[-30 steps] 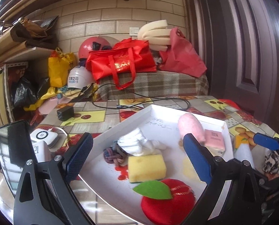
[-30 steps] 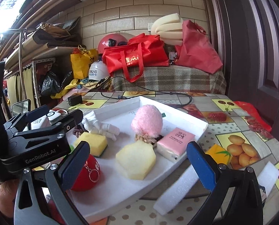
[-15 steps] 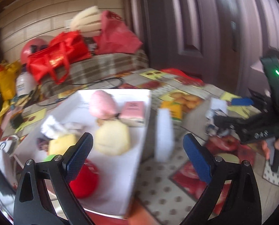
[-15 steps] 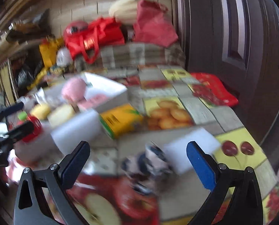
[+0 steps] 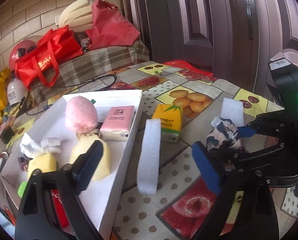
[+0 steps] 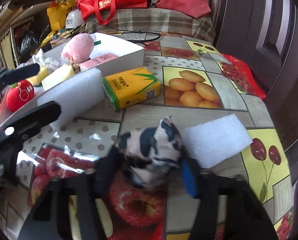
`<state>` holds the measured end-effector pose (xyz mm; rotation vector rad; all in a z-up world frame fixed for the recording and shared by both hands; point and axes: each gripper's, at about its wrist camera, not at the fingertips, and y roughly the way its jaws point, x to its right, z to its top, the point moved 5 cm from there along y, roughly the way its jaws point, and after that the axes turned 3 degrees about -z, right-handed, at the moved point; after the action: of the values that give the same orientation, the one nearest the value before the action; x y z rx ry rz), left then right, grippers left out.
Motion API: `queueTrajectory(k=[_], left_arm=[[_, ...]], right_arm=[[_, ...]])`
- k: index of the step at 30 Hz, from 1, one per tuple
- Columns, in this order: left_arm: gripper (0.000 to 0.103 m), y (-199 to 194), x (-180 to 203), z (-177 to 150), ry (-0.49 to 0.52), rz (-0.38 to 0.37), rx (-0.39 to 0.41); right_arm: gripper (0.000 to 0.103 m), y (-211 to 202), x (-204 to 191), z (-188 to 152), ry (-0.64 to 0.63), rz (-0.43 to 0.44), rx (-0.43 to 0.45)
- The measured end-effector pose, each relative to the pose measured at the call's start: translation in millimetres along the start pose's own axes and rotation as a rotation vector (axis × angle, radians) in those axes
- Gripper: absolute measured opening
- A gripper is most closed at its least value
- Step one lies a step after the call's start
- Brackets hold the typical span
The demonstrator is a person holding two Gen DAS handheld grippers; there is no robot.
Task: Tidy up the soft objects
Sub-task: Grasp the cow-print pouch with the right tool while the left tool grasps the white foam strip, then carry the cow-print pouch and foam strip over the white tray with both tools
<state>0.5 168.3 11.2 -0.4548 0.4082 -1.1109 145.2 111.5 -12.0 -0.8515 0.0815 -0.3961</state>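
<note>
Now closing on the cloth, bunched on the worktop beside a foam block, right gripper jaws nearly pinching it. Squeeze the bulk, lift clear, carry to the tray. Left gripper jaws wide, narrowing, holding nothing.

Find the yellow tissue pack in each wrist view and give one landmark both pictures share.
Left wrist view: the yellow tissue pack lies just right of centre on the tablecloth, right of the upright white foam strip.
Right wrist view: the pack is left of centre in the upper half, right of the same foam strip.
Shared landmark: the white tray, left of the pack in both.
</note>
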Motion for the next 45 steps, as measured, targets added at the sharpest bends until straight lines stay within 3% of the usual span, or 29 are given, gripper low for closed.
queueTrajectory(k=[1,2,7,11,15,17,19,21,26,32,34,37,40,45], left_arm=[[0.069,1.2,1.4,0.4,0.006,-0.010,-0.005],[0.065,3.3,2.8,0.1,0.011,-0.015,-0.015],[0.065,14.6,4.3,-3.3,0.012,-0.015,-0.071],[0.065,21.0,19.6,-6.7,0.080,-0.048,-0.107],[0.065,31.0,27.0,-11.2,0.129,-0.023,-0.162],[0.051,40.1,21.8,-14.7,0.102,-0.035,-0.209],[0.028,46.9,12.2,-17.3,0.056,-0.037,-0.245],[0.019,45.7,6.3,-16.9,0.031,-0.035,-0.233],[0.019,23.3,14.3,-8.7,0.063,-0.059,-0.119],[0.019,-41.1,19.3,-1.0,0.106,-0.037,0.181],[0.019,-56.4,13.7,-6.6,0.073,-0.057,0.208],[0.019,-81.8,0.0,-17.7,0.042,-0.033,0.251],[0.019,-100.4,-22.4,-25.9,-0.001,0.029,0.283],[0.019,-105.0,-79.7,-36.2,-0.172,0.149,0.274]], right_arm=[[0.042,-2.9,1.0,-1.1,0.009,0.021,0.010],[0.042,-6.1,2.5,-2.0,0.019,0.030,0.022],[0.042,-11.9,13.4,0.2,0.085,0.051,0.054],[0.042,-10.1,23.0,0.5,0.141,0.082,0.048],[0.042,-9.1,29.3,-0.7,0.182,0.107,0.043],[0.042,-9.3,28.6,-0.6,0.183,0.109,0.043],[0.042,-8.9,28.1,0.5,0.177,0.108,0.044],[0.042,-10.2,27.5,0.3,0.172,0.108,0.048],[0.042,-20.7,26.8,2.3,0.155,0.093,0.106],[0.042,-58.5,24.4,3.2,0.133,0.054,0.305],[0.042,-73.2,24.1,0.1,0.133,0.044,0.380],[0.042,-81.8,22.4,-3.2,0.134,0.032,0.413],[0.042,-81.5,14.9,-1.0,0.097,0.006,0.414],[0.042,-75.9,2.1,3.1,0.062,0.009,0.394]])
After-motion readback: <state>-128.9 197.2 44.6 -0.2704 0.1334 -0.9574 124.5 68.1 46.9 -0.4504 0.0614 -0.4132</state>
